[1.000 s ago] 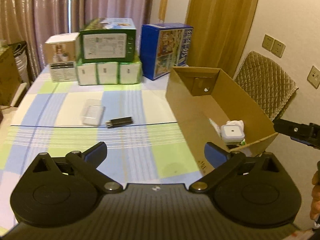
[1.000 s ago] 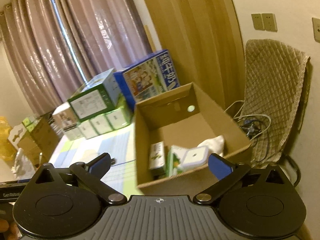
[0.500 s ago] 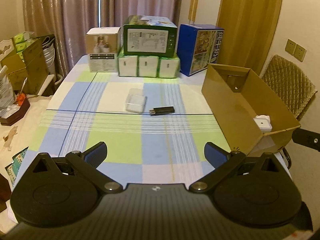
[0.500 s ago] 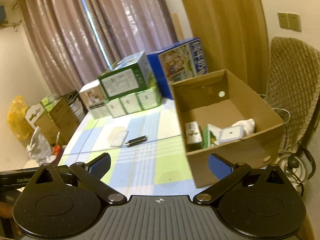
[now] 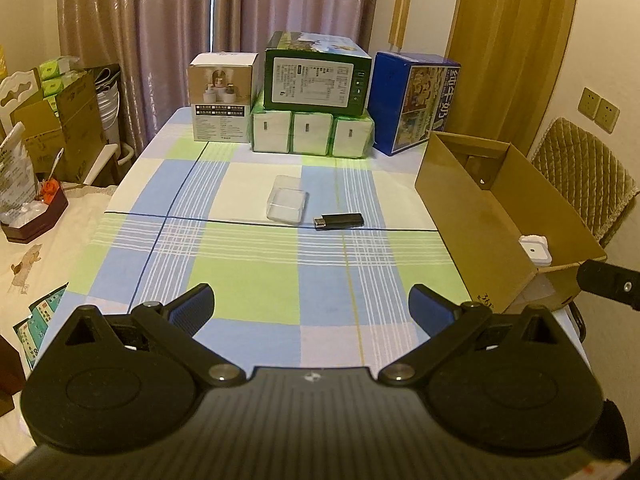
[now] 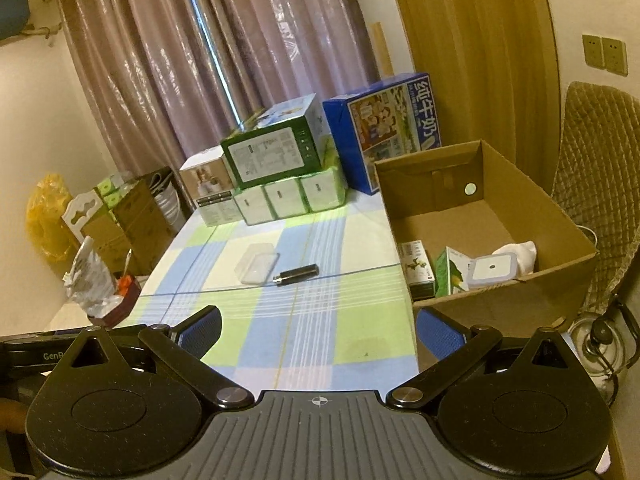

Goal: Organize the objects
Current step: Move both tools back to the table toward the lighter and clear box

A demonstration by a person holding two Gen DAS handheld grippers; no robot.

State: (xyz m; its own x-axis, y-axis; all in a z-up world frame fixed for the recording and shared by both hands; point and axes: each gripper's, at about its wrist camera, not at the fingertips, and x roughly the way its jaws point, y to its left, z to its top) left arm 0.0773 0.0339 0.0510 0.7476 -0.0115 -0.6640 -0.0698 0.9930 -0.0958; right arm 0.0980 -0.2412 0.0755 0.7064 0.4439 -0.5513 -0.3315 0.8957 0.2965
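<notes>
Left gripper and right gripper are both hovering above the near end of the checked tablecloth, each with its blue-padded jaws spread wide and gripping nothing. Near the middle of the cloth a clear plastic case is lying flat, and a black USB stick is resting just beside it on the side toward the cardboard box, metal plug pointing at the case. The open box is sitting at the table's right edge and is holding a white square device, a small green carton, a second small carton and a crumpled white item. Stacked retail boxes are lining the far end before the curtains.
</notes>
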